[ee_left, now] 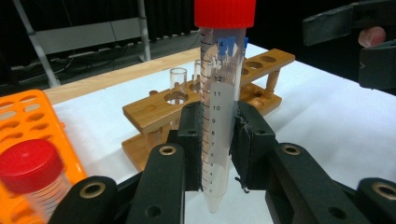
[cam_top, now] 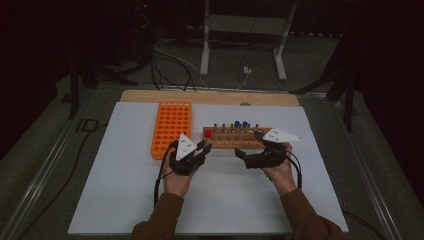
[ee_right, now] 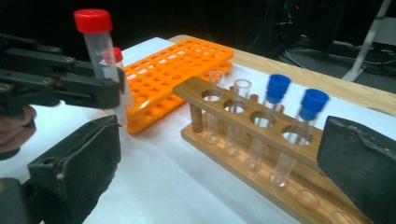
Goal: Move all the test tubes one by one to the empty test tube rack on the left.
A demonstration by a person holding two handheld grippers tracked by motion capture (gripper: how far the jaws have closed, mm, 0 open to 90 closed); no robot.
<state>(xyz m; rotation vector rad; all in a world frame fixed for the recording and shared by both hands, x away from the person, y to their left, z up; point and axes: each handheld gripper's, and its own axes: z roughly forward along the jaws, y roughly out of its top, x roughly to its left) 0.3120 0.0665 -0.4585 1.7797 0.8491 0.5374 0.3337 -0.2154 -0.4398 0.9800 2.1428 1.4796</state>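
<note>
Left gripper (ee_left: 215, 140): its jaws are clamping the red-capped tube (ee_left: 222, 93) at the lower half of the barrel; the tube is standing upright between the pads, its conical tip hanging just below them and its cap well above them.
Right gripper (ee_right: 219, 172): its jaws are standing wide apart with nothing between them; the pads are flanking open table and the near end of the wooden rack (ee_right: 261, 140), touching neither.
Wooden rack: it is lying just beyond the left jaws and behind the held tube; it is carrying 2 blue-capped tubes (ee_right: 275, 93) and 2 uncapped glass tubes (ee_right: 240, 88), with several holes free.
Orange rack (cam_top: 171, 127): it is sitting to the outer side of the left jaws; a 2nd red-capped tube (ee_left: 30, 172) is standing at its near edge.
Step in hand: by my reading, the tube is being carried between the 2 racks, most likely toward the wooden rack.
Next move: it is calling for the tip to be lined up over 1 free hole, kept vertical, lowered, and released only once seated; the right jaws are looking ready to steady the rack.
</note>
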